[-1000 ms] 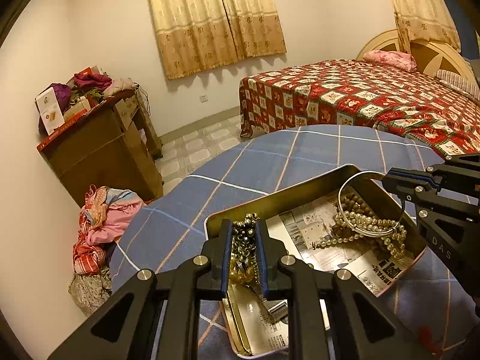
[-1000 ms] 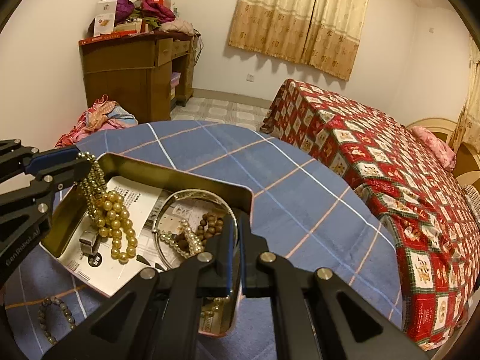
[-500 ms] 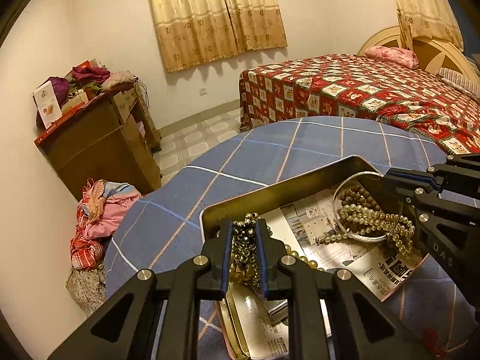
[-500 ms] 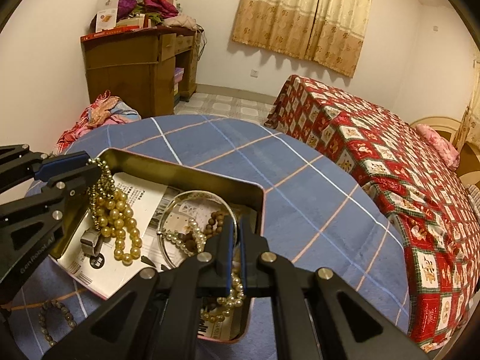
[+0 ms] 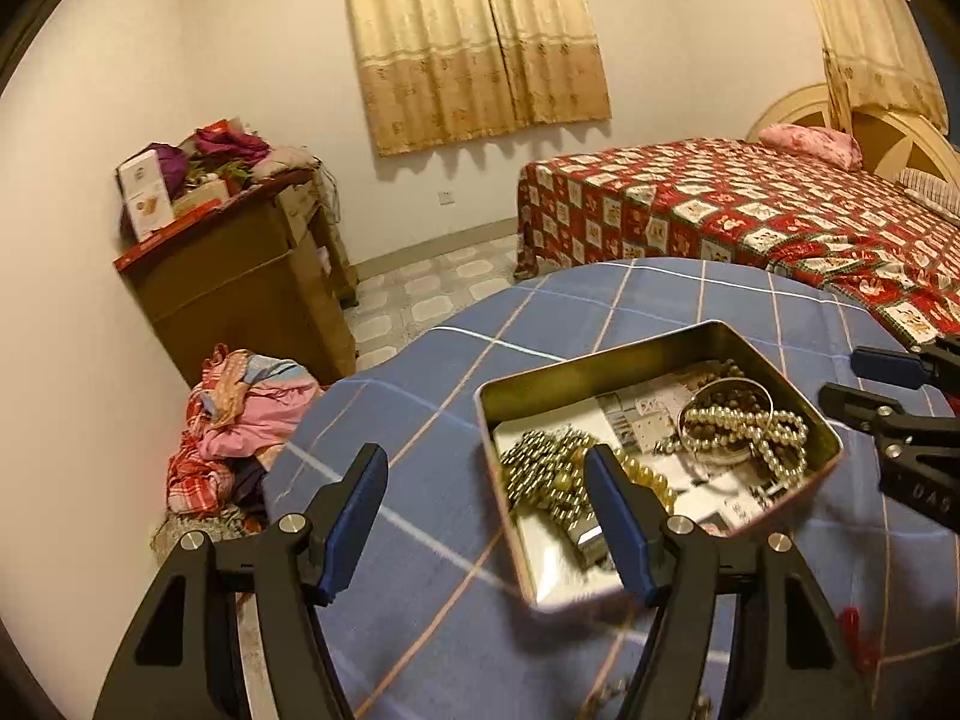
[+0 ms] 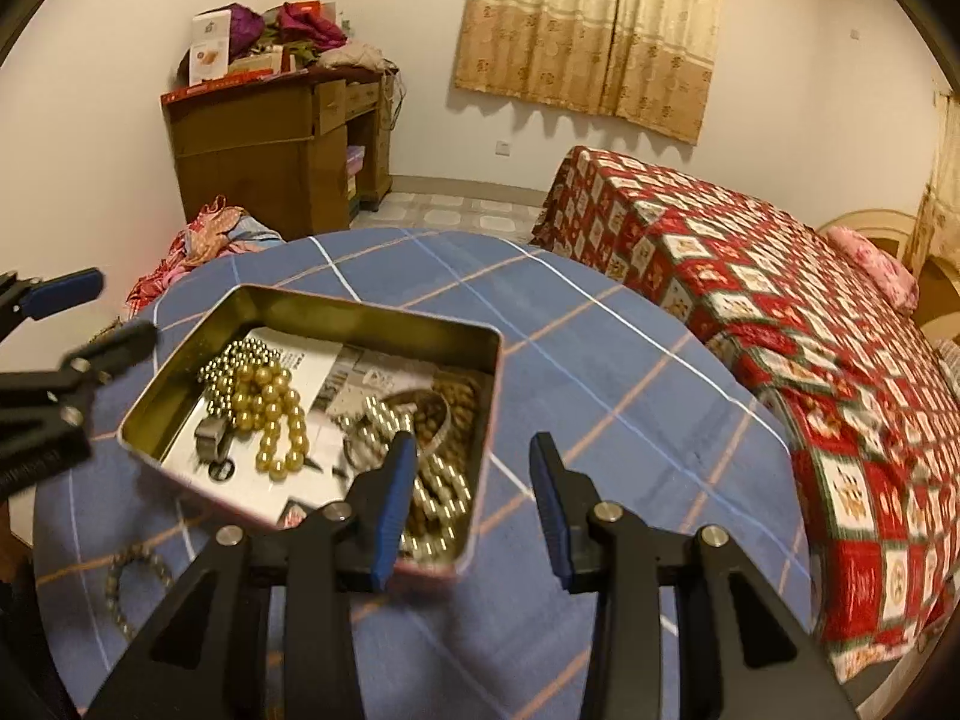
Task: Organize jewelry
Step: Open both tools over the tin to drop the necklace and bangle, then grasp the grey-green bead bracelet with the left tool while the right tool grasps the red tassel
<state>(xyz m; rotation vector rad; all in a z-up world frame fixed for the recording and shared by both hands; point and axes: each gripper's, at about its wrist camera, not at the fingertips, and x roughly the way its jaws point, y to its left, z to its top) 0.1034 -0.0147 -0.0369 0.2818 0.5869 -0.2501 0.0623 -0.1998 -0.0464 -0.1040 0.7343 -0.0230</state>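
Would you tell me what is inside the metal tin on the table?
The tin holds a gold bead necklace, a pearl strand over a silver bangle, brown beads, and a small metal piece, all on printed paper. The paper hides the bottom.

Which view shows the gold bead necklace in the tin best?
The right wrist view: the gold bead necklace lies fully exposed in the tin. In the left wrist view the left gripper finger covers part of it.
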